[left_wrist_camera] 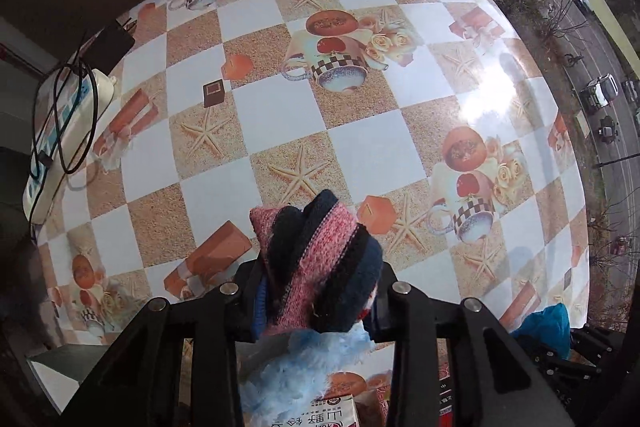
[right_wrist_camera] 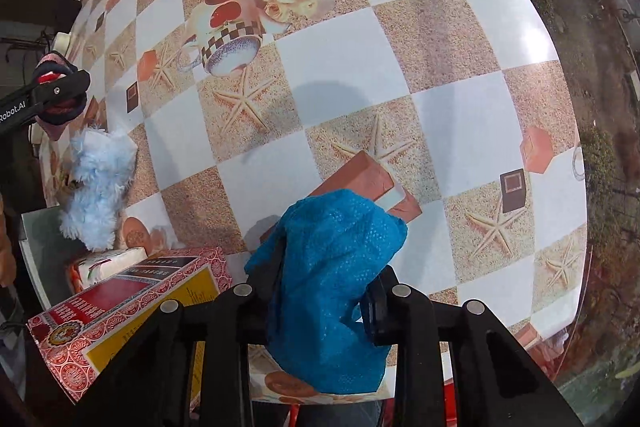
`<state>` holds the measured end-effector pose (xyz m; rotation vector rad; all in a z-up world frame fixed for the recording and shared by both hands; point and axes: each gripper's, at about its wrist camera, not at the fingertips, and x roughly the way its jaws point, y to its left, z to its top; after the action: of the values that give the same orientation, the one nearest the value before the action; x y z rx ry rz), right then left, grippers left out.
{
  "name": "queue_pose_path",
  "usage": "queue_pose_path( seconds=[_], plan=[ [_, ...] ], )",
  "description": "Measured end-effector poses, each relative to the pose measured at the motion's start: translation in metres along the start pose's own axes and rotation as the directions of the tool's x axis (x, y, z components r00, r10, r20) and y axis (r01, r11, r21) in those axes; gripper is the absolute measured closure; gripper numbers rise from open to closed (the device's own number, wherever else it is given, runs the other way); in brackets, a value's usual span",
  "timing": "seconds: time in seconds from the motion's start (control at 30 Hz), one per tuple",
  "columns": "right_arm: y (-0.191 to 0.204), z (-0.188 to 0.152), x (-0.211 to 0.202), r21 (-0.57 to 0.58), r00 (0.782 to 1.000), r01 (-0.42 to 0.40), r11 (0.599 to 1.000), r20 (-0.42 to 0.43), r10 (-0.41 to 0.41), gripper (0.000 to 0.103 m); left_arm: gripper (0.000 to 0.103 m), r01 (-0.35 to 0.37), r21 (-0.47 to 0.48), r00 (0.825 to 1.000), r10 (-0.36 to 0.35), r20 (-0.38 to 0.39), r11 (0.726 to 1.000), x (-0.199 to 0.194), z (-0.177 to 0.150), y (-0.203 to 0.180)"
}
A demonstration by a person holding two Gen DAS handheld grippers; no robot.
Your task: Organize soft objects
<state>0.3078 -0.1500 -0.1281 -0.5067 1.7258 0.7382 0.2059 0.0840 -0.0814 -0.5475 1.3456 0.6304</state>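
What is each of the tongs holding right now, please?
Left tongs: shut on the striped knit item.
Right tongs: shut on the blue cloth.

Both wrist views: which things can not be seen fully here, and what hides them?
- Striped knit item: left wrist view; lower end hidden between the left gripper fingers.
- Blue cloth: right wrist view; its bottom hidden by the right gripper.
- Red box: right wrist view; partly covered by the gripper frame.
- Fluffy blue item: left wrist view; largely covered by the gripper.
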Motion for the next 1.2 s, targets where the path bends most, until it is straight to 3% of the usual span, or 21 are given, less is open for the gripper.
queue_pose_path(
  seconds=[0.23, 0.4, 0.93, 1.2],
  plan=[
    [0.0, -0.006, -0.043, 0.036, 0.996, -0.041, 0.999, 0.087, 0.038, 0.071, 0.064, 0.013, -0.033, 0.997, -0.01, 0.073, 0.999, -0.045, -0.04, 0.014],
    [0.009, -0.015, -0.075, 0.032, 0.986, -0.071, 0.997, 0.151, 0.065, 0.071, 0.064, 0.009, -0.03, 0.996, -0.007, 0.084, 1.0, -0.068, -0.068, 0.018],
    [0.069, -0.063, -0.14, -0.007, 0.942, -0.066, 0.998, 0.33, 0.065, 0.071, 0.063, 0.038, -0.016, 0.991, -0.036, 0.129, 0.999, -0.122, -0.162, 0.042],
    [0.124, -0.088, -0.151, -0.109, 0.935, -0.057, 0.992, 0.344, 0.091, 0.071, 0.063, 0.044, -0.075, 0.985, -0.031, 0.169, 0.996, -0.142, -0.192, 0.071]
  ],
)
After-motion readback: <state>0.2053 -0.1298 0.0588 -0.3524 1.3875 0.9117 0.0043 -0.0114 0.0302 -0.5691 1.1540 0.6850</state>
